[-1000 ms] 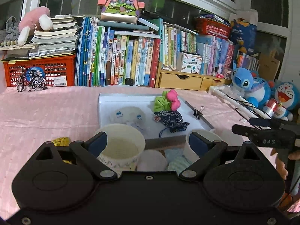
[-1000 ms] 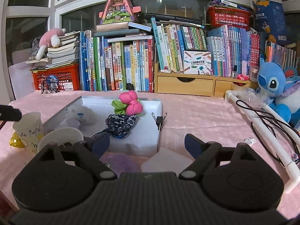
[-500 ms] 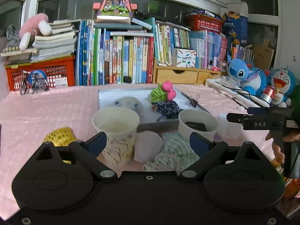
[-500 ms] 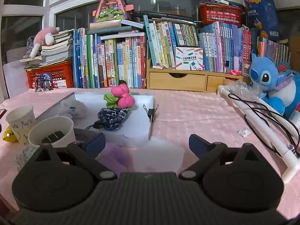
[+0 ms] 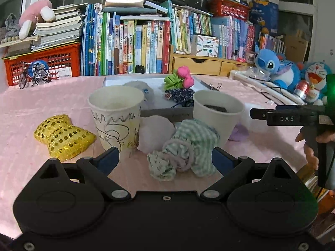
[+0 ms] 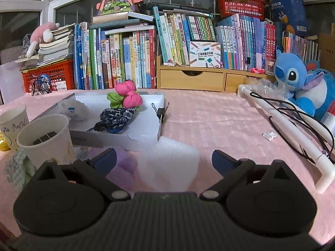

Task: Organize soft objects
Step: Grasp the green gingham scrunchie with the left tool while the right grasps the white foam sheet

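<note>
A white tray [image 5: 134, 79] [image 6: 146, 135] on the pink cloth holds a pink and green bow [image 5: 180, 79] [image 6: 125, 97], a dark patterned pouch [image 5: 180, 97] [image 6: 116, 118] and a white fluffy item [image 5: 140, 87] [image 6: 73, 108]. In front of it lie a green checked scrunchie bundle [image 5: 186, 148], a pale lilac pad [image 5: 155, 133], a gold sequin bow [image 5: 62, 136] and a white foam piece [image 6: 169, 163]. My left gripper [image 5: 165, 160] is open just before the scrunchie bundle. My right gripper [image 6: 164, 160] is open around the foam piece; it also shows in the left wrist view [image 5: 293, 117].
Two paper cups [image 5: 115, 115] [image 5: 217, 113] stand in front of the tray; the right one [image 6: 46, 140] holds dark pieces. A binder clip [image 6: 160, 112] sits by the tray. Books, a red crate [image 5: 41, 64], wooden drawers, plush toys [image 6: 297, 81] and a white pipe [image 6: 293, 129] line the back and right.
Both grippers have pulled back from the tray, towards the table's front edge. The cups, the scrunchie bundle and the gold bow have come into full view. Both grippers stay open.
</note>
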Available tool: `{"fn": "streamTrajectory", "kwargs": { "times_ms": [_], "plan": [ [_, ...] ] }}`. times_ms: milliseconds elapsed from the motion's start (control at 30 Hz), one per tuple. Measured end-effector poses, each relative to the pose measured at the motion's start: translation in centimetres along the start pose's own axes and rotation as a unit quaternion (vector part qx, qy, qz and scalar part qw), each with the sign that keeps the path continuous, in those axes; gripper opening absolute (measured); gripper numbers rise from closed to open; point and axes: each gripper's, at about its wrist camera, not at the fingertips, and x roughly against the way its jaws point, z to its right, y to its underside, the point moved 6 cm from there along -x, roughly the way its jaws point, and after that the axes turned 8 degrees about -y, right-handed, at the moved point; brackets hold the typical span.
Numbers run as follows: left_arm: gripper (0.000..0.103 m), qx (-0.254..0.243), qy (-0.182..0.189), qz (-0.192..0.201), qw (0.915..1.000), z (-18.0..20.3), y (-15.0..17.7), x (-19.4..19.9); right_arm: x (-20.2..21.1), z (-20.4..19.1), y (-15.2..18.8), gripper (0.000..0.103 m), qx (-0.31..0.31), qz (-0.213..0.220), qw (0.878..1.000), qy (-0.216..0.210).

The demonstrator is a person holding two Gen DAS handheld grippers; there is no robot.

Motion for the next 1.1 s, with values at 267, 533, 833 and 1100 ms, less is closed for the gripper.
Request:
{"fn": "streamTrajectory", "kwargs": {
  "times_ms": [267,533,833,1100],
  "plan": [
    [0.095,-0.021,-0.015,0.01,0.9996,2.3,1.1,-1.3,-1.4,0.4,1.1,0.101,-0.011,-0.017,1.0,0.003],
    [0.095,-0.025,-0.022,0.012,0.9994,3.4,1.4,-2.1,-1.8,0.5,1.8,0.101,-0.015,-0.026,1.0,0.007],
    [0.089,0.008,-0.023,0.001,0.9997,2.8,1.2,-3.3,-2.3,0.1,1.6,0.101,-0.02,-0.026,0.999,0.003],
    [0.057,0.017,-0.023,-0.008,0.9996,2.6,1.2,-3.9,-3.0,0.1,1.5,0.094,-0.041,-0.029,0.999,-0.005]
  ]
}}
